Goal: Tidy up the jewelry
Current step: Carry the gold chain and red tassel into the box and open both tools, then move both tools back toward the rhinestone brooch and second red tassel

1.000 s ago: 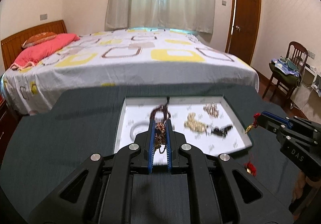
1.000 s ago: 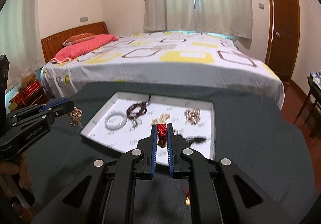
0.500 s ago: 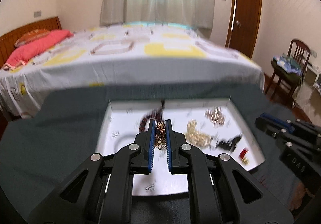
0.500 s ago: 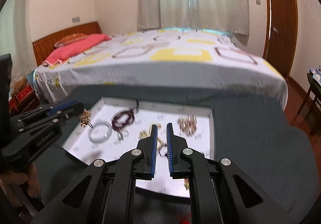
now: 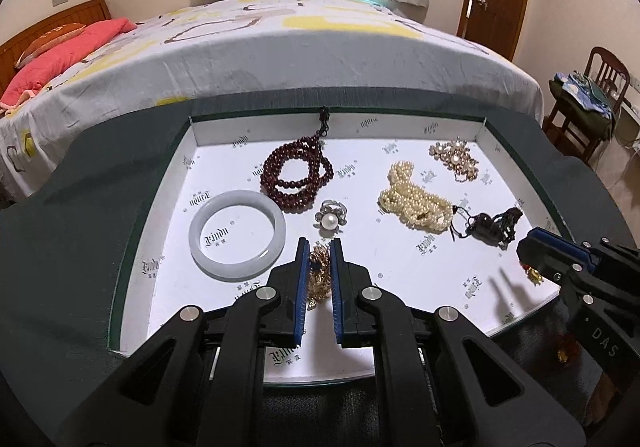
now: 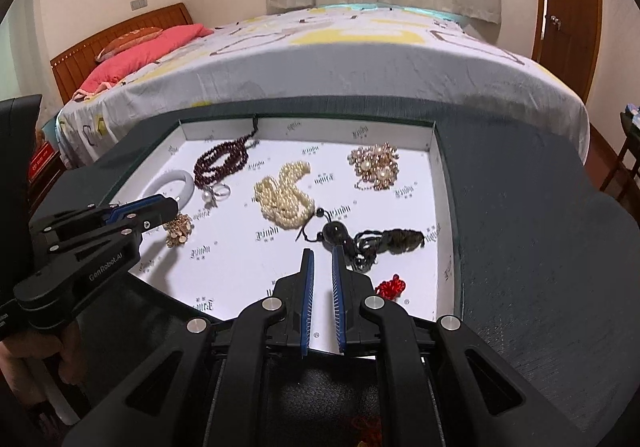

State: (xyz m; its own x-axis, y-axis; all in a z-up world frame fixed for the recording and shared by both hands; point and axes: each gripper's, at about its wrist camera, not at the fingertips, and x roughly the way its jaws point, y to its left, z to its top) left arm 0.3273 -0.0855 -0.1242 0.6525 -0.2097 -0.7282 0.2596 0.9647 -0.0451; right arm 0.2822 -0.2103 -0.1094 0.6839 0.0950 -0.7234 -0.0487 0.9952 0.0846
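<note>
A: Left wrist view: going left to right, the jade bangle [image 5: 237,234] is lying flat in the tray [image 5: 400,125], dark bead strand [image 5: 297,177] behind it, pearl ring [image 5: 330,218] beside. Left gripper [image 5: 319,267] is pinching the gold piece [image 5: 318,279] between closed jaws, hanging low over the tray's near-left floor.

B: Pearl pile [image 5: 416,199] is sitting further right, black cord pendant [image 5: 494,225] beyond it. Right gripper [image 5: 532,261]?

A: Right wrist view: right gripper [image 6: 322,267] is reading closed; red knot charm [image 6: 391,287] is dangling just right of its jaws, strap seemingly pinched, over the near-right corner.

B: So both pieces are hanging straight below their tips. Bare floor is lying directly under each; left hand is nearer the bangle side. Looks like release is next.
</note>
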